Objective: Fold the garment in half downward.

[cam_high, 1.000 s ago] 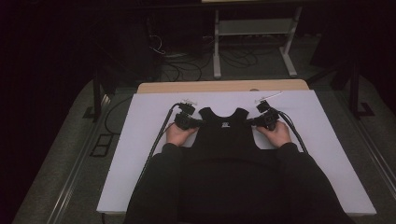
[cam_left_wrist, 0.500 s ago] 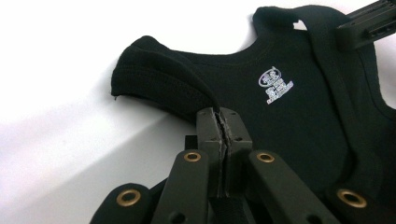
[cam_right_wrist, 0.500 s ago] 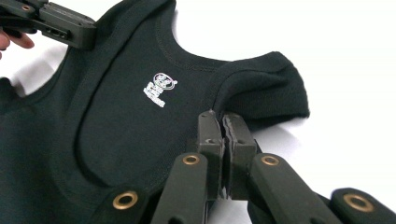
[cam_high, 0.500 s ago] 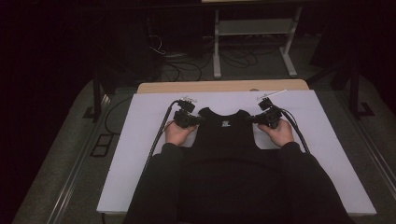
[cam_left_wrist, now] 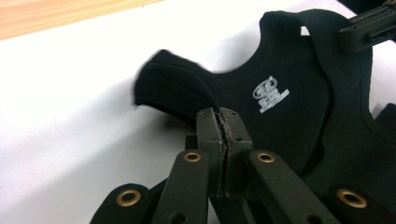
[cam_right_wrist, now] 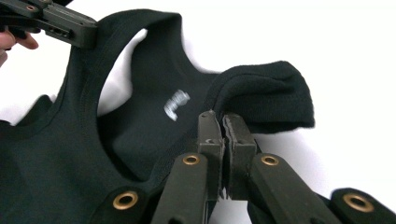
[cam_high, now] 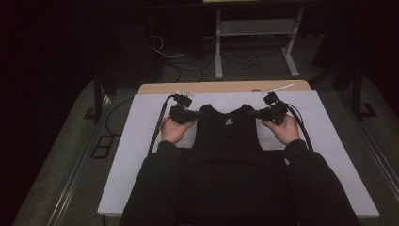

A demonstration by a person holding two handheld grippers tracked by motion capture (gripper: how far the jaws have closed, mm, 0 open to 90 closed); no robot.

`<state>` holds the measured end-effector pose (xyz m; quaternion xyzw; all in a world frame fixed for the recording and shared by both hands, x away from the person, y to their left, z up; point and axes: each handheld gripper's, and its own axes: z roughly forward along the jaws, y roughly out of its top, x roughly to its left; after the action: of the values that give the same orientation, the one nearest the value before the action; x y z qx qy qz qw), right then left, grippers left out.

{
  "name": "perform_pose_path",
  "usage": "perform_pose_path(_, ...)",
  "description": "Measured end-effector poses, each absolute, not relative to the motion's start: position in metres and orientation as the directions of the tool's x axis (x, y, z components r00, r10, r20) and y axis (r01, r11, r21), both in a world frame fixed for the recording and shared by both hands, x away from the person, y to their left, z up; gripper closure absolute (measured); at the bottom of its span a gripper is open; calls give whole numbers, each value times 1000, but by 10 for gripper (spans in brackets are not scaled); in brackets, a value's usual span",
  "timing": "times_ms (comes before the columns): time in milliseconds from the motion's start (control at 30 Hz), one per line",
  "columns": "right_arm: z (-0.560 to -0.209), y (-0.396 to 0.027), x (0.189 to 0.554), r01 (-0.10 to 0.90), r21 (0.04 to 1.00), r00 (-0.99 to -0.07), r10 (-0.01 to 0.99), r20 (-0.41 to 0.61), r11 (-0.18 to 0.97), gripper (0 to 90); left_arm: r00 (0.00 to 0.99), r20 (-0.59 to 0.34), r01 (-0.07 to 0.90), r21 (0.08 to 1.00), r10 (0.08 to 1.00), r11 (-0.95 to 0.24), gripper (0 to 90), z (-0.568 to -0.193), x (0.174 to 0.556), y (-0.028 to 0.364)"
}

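Observation:
A black sleeveless top [cam_high: 229,129] with a small white neck label lies on the white table cover [cam_high: 136,155], its lower part hidden under the person's arms. My left gripper [cam_high: 195,114] is shut on the top's left shoulder strap [cam_left_wrist: 173,91], with the fabric pinched between the pads and bunched beyond them. My right gripper [cam_high: 256,113] is shut on the other shoulder strap [cam_right_wrist: 271,88] in the same way. Both straps are raised a little off the cover. The left gripper view has the right gripper [cam_left_wrist: 369,25] at its top right; the right gripper view has the left gripper [cam_right_wrist: 60,23] at its top left.
A bare wooden strip of table [cam_high: 221,87] runs beyond the white cover. Behind it a grey metal stand [cam_high: 254,33] and loose cables [cam_high: 179,59] sit on the dark floor. White cover lies bare to the left and right of the top.
Both hands have risen a little with the shoulder straps still pinched, and in the high view the grippers sit slightly farther up the table. Jaws stay closed.

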<state>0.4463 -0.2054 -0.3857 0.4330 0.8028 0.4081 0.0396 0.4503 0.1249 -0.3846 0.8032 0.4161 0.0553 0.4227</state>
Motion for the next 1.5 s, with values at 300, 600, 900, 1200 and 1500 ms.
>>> perform_pose_path(300, -354, -197, 438, 628, 711, -650, 716, 255, 316, 857, 670, -251, 593, 747, 699, -300, 874, -358, 438, 132)
perform_pose_path(600, -334, -194, 423, 592, 735, -678, 697, 234, 329, 857, 688, -258, 571, 769, 678, -287, 874, -344, 427, 139)
perform_pose_path(900, -323, -192, 403, 561, 762, -711, 660, 242, 324, 857, 713, -279, 550, 791, 643, -267, 874, -339, 411, 141)
perform_pose_path(1200, -319, -188, 378, 526, 786, -744, 624, 240, 325, 857, 742, -292, 519, 819, 603, -243, 873, -336, 387, 153)
perform_pose_path(1500, -312, -181, 351, 483, 804, -783, 583, 218, 347, 857, 782, -281, 475, 847, 557, -240, 873, -328, 359, 157)
